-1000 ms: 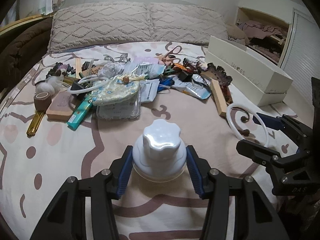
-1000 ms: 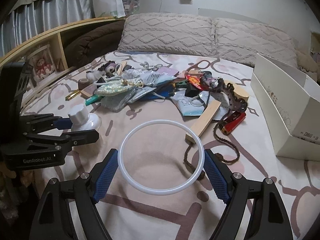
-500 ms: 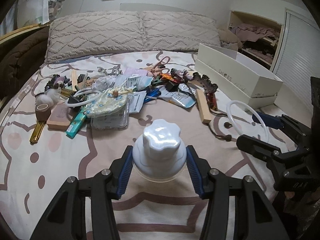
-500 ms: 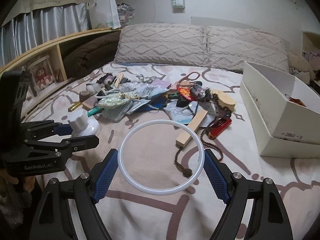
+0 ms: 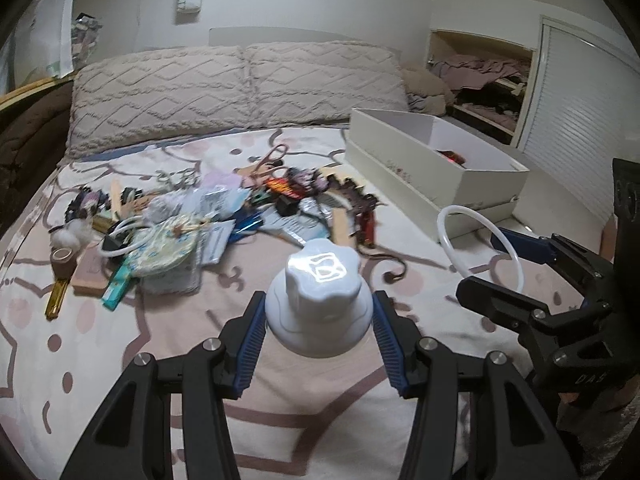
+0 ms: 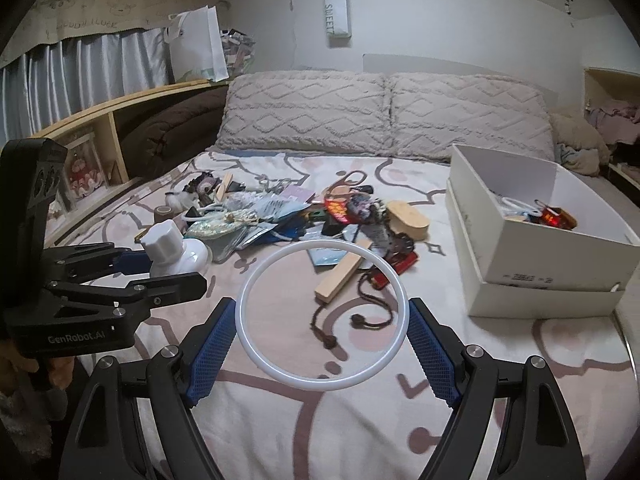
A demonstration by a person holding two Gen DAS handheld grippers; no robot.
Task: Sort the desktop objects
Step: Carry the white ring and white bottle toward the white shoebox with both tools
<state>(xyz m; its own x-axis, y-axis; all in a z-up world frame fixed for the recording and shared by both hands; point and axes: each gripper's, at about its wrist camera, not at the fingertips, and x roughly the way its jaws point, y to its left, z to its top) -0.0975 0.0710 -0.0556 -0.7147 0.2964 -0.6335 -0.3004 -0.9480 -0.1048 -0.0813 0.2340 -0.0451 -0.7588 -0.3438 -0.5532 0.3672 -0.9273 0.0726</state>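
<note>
Two hand-held grippers clamped, left (image 5: pixel 318 334) on white bottle (image 5: pixel 318 306), right (image 6: pixel 322 344) on ring (image 6: pixel 322 314), box (image 6: pixel 592 252) contents only right view.

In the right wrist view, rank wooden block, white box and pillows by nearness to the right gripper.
From the right gripper:
1. wooden block, just beyond the held ring, centre.
2. white box, right side.
3. pillows, at the bed's far end.
</note>
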